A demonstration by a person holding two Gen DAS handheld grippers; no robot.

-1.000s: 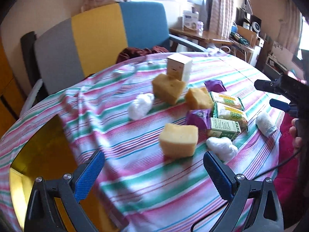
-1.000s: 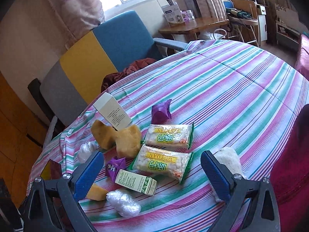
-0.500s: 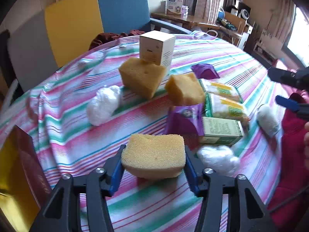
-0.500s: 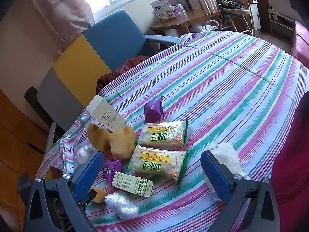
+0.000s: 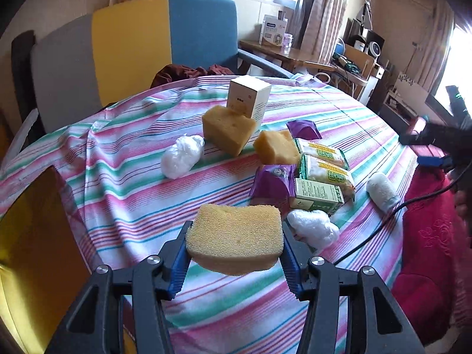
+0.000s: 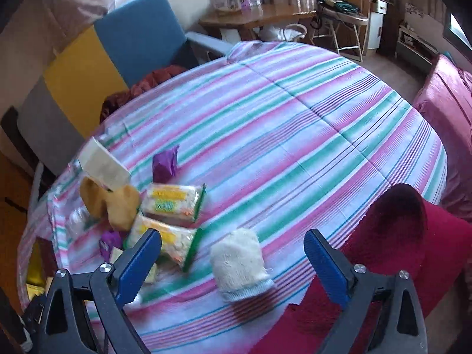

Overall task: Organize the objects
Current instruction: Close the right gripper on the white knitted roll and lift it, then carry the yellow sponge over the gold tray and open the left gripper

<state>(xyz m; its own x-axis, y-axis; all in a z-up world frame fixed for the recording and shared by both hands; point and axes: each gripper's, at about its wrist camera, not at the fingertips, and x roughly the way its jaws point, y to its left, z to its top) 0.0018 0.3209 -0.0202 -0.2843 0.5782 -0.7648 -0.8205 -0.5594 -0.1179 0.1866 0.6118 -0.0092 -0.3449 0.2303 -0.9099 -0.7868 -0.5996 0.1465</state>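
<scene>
Left gripper [image 5: 234, 261] squeezes a sponge [image 5: 235, 241], lifted beside the plastic wad [image 5: 313, 227]. Soft foam might slip free. Right gripper [image 6: 233, 261] gapes empty.

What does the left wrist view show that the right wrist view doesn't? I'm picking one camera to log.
Only the left wrist view shows the left gripper, its jaws shut on a yellow sponge, plus a white plastic bundle beside it.

Only the right wrist view shows the right gripper's open jaws, empty, and the far bare stretch of striped tablecloth.

Both show the two noodle packets, the white box and the rolled white cloth.
</scene>
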